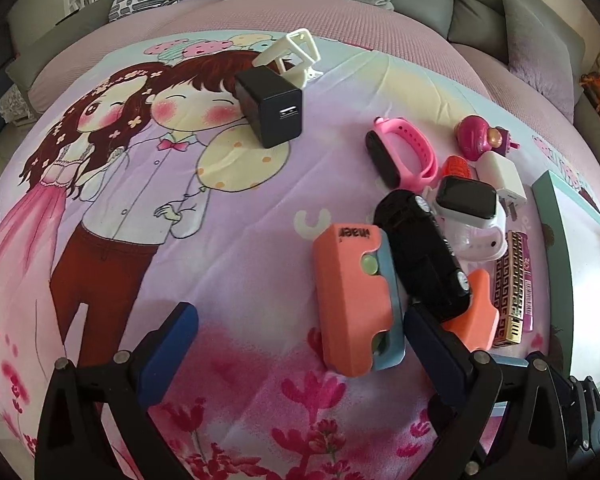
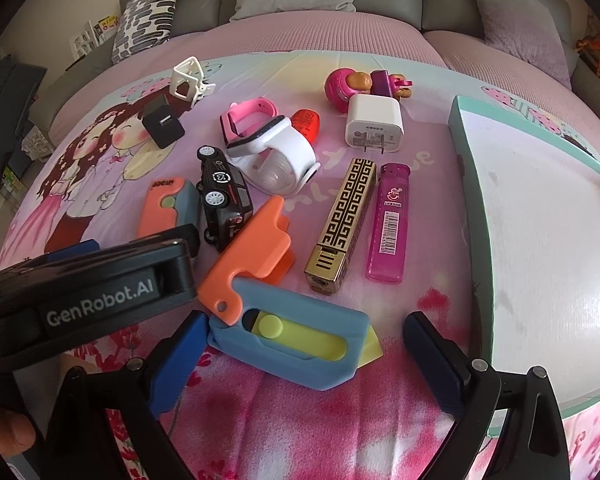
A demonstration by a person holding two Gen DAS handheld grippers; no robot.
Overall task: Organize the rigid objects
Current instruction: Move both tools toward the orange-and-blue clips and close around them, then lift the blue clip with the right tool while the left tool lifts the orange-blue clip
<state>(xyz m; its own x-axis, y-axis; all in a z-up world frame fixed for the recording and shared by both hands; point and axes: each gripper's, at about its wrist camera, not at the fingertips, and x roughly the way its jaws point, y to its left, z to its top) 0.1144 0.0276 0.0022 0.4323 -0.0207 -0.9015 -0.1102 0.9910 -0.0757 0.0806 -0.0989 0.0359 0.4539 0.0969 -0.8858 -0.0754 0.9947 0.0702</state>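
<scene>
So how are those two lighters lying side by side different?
The gold lighter is opaque, square-edged and covered in a black key pattern; the pink lighter is translucent, rounder and carries a barcode label. The gold one lies tilted, the pink one nearly straight. Both lie flat on the printed bedsheet, close together.

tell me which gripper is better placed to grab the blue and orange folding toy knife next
Right. The right gripper is open with the toy knife lying between its fingers. The left gripper is open around the salmon block instead.
</scene>
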